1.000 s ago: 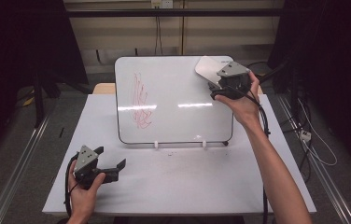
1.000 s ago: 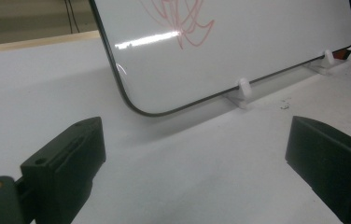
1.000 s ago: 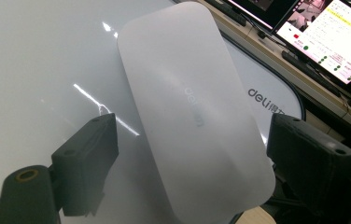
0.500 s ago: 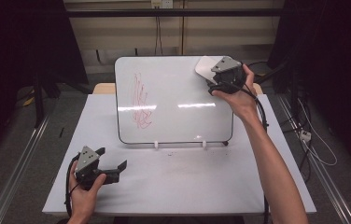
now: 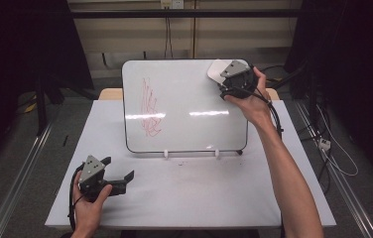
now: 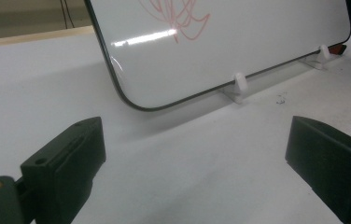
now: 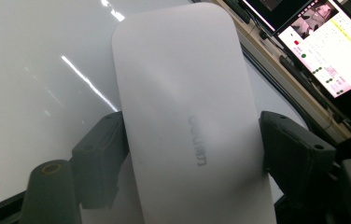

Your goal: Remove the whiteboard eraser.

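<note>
In the high view the right gripper (image 5: pixel 225 79) is at the top right corner of the whiteboard (image 5: pixel 184 109), which stands tilted on the white bench (image 5: pixel 199 198), and a pale eraser (image 5: pixel 217 69) shows just beside it. The right gripper view makes the grip clear: the white eraser (image 7: pixel 187 116) lies flat on the board, both jaws have just been closing and now touch its long sides. The left gripper (image 5: pixel 117 178) rests low on the bench in front of the board; the left gripper view shows its jaws wide apart with nothing between, and red scribbles (image 6: pixel 173 14) on the board.
</note>
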Motion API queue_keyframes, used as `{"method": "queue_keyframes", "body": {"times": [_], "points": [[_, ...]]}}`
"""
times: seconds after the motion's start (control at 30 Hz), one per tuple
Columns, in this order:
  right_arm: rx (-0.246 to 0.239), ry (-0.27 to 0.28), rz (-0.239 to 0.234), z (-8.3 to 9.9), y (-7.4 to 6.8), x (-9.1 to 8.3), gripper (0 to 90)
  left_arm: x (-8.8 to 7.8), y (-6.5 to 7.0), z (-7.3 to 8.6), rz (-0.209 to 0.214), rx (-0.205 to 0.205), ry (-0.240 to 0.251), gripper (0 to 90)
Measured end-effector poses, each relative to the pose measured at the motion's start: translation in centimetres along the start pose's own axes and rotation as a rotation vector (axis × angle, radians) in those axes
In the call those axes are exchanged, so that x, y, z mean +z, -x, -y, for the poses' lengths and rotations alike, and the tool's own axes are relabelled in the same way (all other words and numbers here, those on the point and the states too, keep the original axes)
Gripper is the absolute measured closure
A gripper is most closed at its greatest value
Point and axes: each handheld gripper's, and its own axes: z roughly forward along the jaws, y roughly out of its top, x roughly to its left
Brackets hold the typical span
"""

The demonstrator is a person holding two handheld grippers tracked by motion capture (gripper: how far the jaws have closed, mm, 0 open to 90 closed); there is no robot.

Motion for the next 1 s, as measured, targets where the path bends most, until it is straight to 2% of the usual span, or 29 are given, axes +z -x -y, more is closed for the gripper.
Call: {"method": "queue_keyframes", "body": {"times": [0.07, 0.1, 0.3, 0.5, 0.53, 0.67, 0.83, 1.0], "points": [[-0.005, -0.006, -0.004, 0.1, 0.0, 0.0, 30.9, -0.1, 0.0, 0.0, -0.004, 0.005, 0.001, 4.7], [0.009, 0.000, -0.012, 0.2, 0.3, -0.1, 31.6, -0.1, 0.0, 0.0, -0.003, 0.005, 0.001, 4.7], [0.005, -0.007, -0.013, 0.1, 0.3, -0.3, 31.9, 0.0, 0.0, 0.0, -0.004, 0.011, -0.005, 4.7], [0.024, -0.006, -0.017, 0.0, 0.4, -0.6, 32.0, 0.0, 0.0, 0.0, -0.007, 0.004, 0.000, 4.7], [0.041, -0.005, -0.027, 0.1, 0.4, -0.6, 32.0, 0.0, -0.1, 0.0, -0.007, 0.004, -0.002, 4.7], [0.058, -0.004, -0.037, 0.1, 0.5, -0.7, 32.0, 0.0, -0.1, 0.0, -0.006, 0.003, 0.000, 4.7], [0.127, 0.008, -0.086, 0.3, 1.0, -1.0, 32.1, -0.1, -0.2, 0.2, -0.011, 0.002, -0.003, 4.7], [0.155, 0.021, -0.111, 0.7, 1.2, -1.3, 32.0, -0.2, -0.4, 0.3, -0.018, -0.003, -0.006, 4.7]]}}
